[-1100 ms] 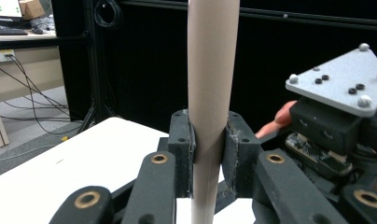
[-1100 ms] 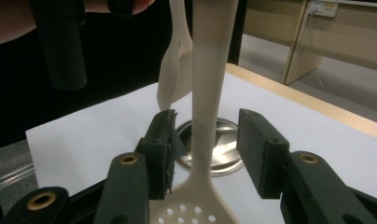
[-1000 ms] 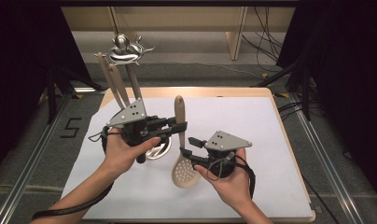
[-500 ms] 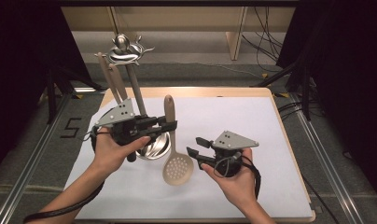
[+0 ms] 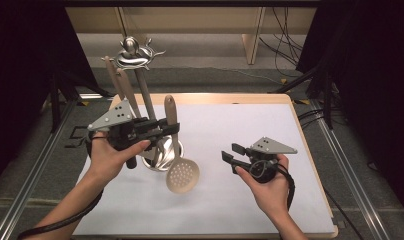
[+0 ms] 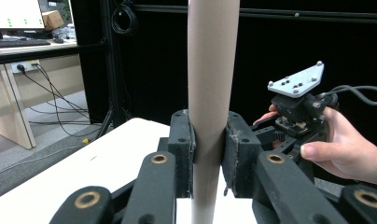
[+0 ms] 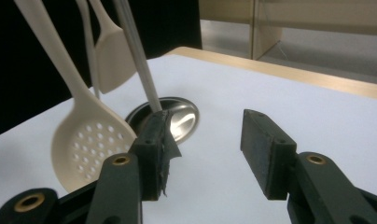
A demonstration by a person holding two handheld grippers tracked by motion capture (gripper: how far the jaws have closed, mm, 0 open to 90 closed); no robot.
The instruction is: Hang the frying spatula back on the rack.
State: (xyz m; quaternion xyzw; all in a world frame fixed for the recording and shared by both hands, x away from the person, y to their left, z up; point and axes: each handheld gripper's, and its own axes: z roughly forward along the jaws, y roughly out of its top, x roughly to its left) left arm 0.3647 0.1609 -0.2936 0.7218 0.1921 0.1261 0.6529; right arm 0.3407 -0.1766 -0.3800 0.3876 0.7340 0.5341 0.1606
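Above the white surface [image 5: 250, 130], left of its middle, a beige slotted spoon [image 5: 181, 174] hangs upright with its perforated bowl down, clamped by the handle in the left claw [image 5: 169, 127], whose pads press both sides of the handle. Just behind it stands a utensil stand [image 5: 133, 54] with a round steel base [image 5: 157, 159], other beige utensils hanging from it. Well to the right, the right claw [image 5: 227, 155] is spread apart, holding nothing, just over the surface.

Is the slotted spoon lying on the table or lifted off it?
Lifted. The left gripper is shut on the slotted spoon at its handle, jaws pressed on both sides; the bowl hangs down above the white table.
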